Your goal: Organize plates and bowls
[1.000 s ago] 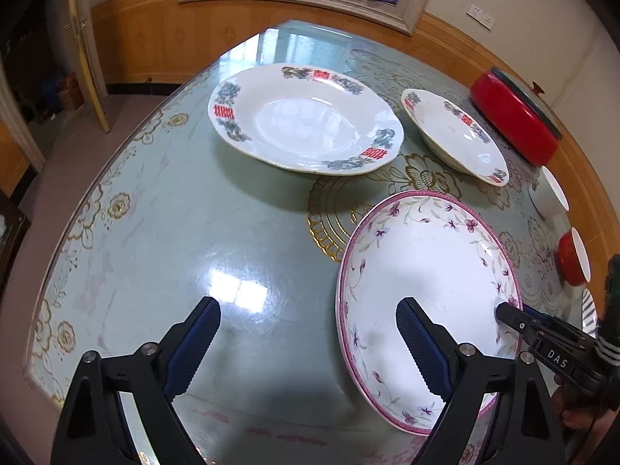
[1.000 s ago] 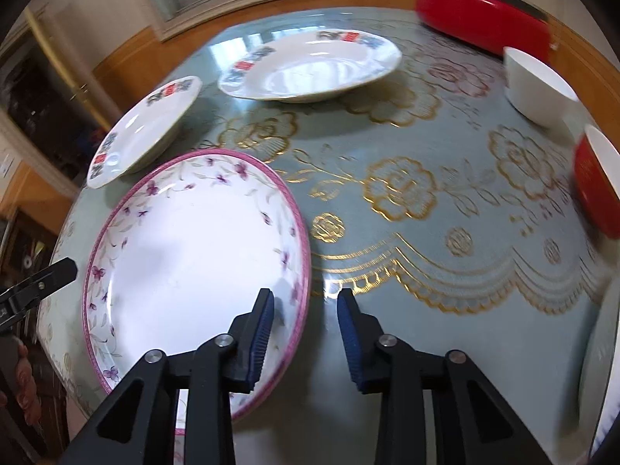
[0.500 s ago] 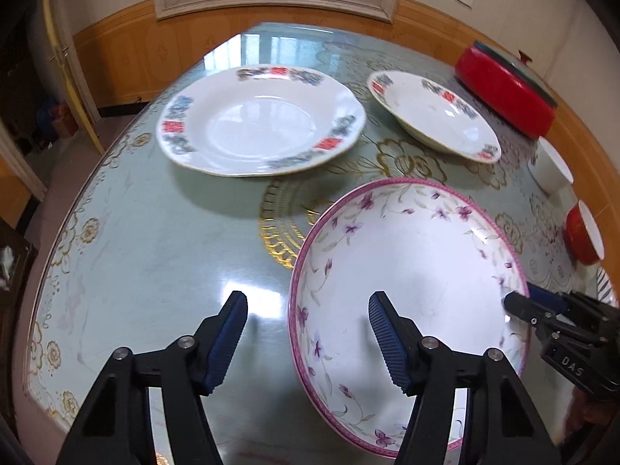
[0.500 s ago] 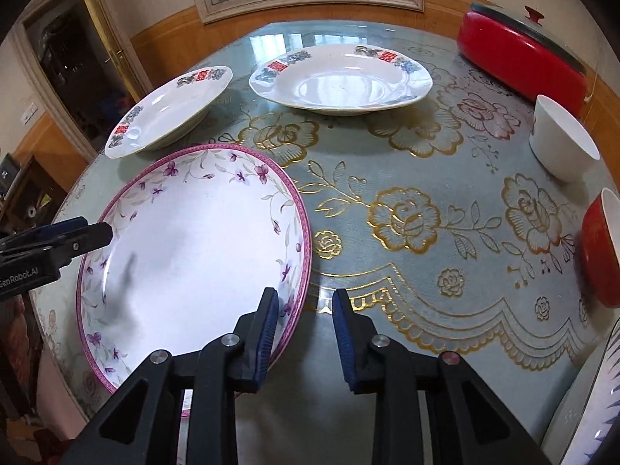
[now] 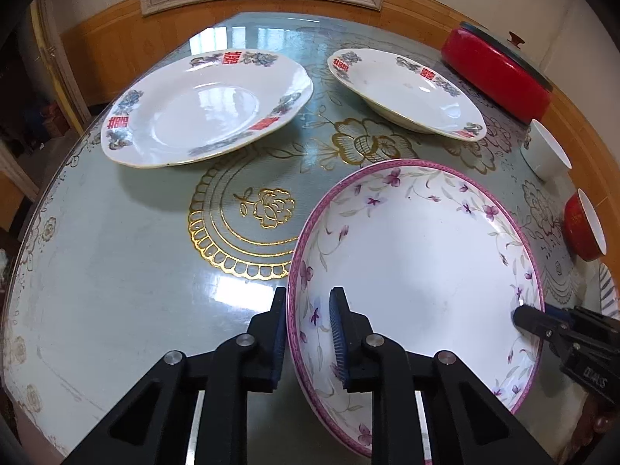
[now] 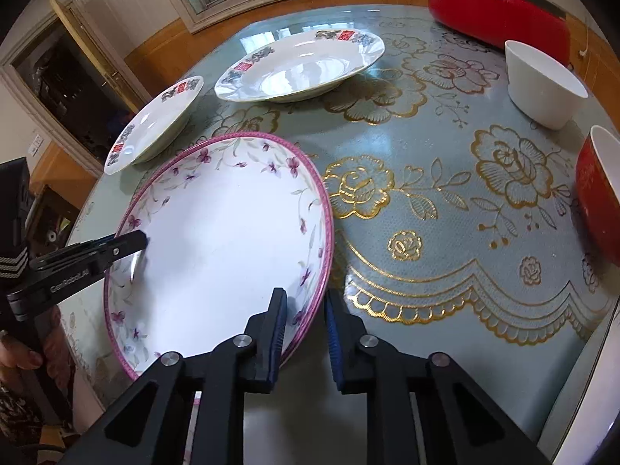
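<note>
Floral plate (image 5: 418,267) | left gripper (image 5: 308,310) closing, clenched on its rim | right gripper (image 6: 306,310) closing, clenched on opposite rim | table (image 5: 128,271)

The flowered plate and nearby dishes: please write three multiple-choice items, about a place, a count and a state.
1. The white bowl stands: A between red pot and red bowl; B inside the pot; C on the windowsill.
2. Number of plates with red marks: A one; B two; C four.
3. The rim of the flowered plate is: A free; B between both grippers' fingers; C broken.
Answers: A, pot behind it, red bowl nearer; B, both lie beyond; B, left gripper and right gripper, jaws just closing, pinch opposite edges.
</note>
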`<state>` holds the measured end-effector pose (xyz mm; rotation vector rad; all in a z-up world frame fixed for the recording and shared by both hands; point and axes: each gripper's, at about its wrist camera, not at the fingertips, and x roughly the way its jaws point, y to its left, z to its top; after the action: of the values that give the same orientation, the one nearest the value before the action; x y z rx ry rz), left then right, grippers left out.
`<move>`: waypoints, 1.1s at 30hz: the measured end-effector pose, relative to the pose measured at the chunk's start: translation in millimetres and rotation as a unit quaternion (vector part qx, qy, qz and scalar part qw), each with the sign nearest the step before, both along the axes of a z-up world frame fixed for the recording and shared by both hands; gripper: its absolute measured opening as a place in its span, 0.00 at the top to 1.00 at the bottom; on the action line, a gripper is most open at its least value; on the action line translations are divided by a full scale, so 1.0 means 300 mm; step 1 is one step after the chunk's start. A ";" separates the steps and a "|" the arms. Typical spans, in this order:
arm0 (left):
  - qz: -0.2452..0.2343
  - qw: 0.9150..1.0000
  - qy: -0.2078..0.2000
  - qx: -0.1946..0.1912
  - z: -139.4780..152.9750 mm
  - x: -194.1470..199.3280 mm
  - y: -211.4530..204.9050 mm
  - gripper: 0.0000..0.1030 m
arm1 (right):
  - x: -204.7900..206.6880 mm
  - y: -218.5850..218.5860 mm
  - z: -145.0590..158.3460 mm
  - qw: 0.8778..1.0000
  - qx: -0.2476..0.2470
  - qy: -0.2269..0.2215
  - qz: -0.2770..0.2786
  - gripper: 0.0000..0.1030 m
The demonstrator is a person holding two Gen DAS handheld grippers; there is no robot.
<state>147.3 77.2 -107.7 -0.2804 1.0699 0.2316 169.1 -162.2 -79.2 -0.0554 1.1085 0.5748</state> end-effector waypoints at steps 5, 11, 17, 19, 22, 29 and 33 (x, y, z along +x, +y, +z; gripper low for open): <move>-0.016 1.000 0.000 0.007 0.002 0.019 -0.011 0.79 | -0.002 0.001 0.006 1.000 -0.019 -0.007 -0.017 0.83; -0.058 0.998 0.001 0.007 0.011 0.012 -0.009 0.80 | -0.012 0.006 0.012 0.999 -0.033 -0.003 -0.030 0.80; -0.039 0.999 -0.021 -0.011 0.073 -0.023 0.106 0.53 | -0.041 -0.023 0.081 0.997 -0.026 -0.020 -0.070 0.75; -0.026 0.999 -0.037 0.002 0.108 -0.032 0.157 0.40 | -0.047 -0.024 0.133 0.995 -0.033 -0.045 -0.087 0.66; -0.018 0.998 -0.056 0.021 0.156 -0.029 0.230 0.30 | -0.036 0.008 0.201 0.993 -0.022 -0.062 -0.095 0.62; 0.012 0.996 -0.077 0.052 0.223 0.032 0.474 0.12 | 0.003 0.231 0.255 0.996 0.009 -0.061 -0.062 0.60; 0.026 0.995 -0.076 0.053 0.223 0.096 0.607 0.11 | 0.059 0.387 0.232 0.998 0.031 -0.031 -0.045 0.60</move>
<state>176.3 259.2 -40.7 -0.2283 0.8978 0.3084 186.7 -46.1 -9.6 0.0309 1.0274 0.5236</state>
